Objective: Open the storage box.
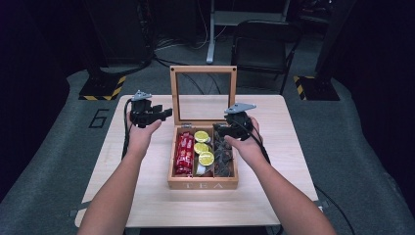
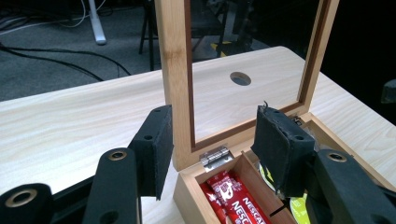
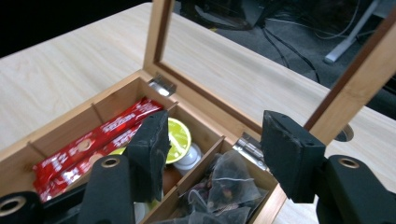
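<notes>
Two grippers flank the wooden tea box [image 1: 202,183], whose glass lid [image 1: 203,95] stands upright. Left gripper [image 1: 164,113], jaws partly apart, straddles the lid's left frame edge without pressing it. Right gripper [image 1: 219,130] hovers half-open and empty over the box's right rear corner, above the tea bags [image 3: 219,191].

black left gripper [image 1: 164,113], grey three-cornered plate, trailing cable.
</notes>
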Motion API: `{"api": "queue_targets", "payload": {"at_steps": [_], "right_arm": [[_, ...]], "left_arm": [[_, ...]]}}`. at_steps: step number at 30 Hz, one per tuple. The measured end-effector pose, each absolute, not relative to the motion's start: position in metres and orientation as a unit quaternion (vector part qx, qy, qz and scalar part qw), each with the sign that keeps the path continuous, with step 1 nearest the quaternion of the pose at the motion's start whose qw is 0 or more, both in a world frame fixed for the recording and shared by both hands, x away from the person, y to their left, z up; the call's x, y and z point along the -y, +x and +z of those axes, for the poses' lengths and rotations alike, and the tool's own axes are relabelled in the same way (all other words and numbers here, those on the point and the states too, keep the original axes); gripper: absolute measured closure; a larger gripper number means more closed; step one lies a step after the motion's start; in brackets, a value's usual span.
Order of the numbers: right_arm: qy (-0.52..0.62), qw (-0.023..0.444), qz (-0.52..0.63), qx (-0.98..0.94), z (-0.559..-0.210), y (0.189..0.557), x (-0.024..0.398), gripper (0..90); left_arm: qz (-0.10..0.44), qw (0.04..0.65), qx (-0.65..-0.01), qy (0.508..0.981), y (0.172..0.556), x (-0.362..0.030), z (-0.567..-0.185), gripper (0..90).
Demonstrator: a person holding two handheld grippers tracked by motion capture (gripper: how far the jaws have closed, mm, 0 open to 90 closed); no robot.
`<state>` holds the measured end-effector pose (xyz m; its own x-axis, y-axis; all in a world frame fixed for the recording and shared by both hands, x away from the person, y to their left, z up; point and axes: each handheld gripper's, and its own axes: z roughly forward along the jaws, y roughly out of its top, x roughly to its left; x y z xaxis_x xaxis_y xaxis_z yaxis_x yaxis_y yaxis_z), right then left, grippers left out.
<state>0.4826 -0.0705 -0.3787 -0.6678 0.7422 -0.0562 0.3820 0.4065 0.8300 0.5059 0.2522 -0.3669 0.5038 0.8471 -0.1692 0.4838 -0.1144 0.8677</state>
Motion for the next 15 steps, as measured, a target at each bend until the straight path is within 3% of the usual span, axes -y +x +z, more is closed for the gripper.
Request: {"api": "queue_targets", "payload": {"at_steps": [15], "right_arm": [[0.306,0.18,0.417,-0.837,-0.398,0.455,0.064,36.8]], "left_arm": [[0.189,0.48,-0.461,0.722,0.503,-0.252,-0.363,44.3]]}}
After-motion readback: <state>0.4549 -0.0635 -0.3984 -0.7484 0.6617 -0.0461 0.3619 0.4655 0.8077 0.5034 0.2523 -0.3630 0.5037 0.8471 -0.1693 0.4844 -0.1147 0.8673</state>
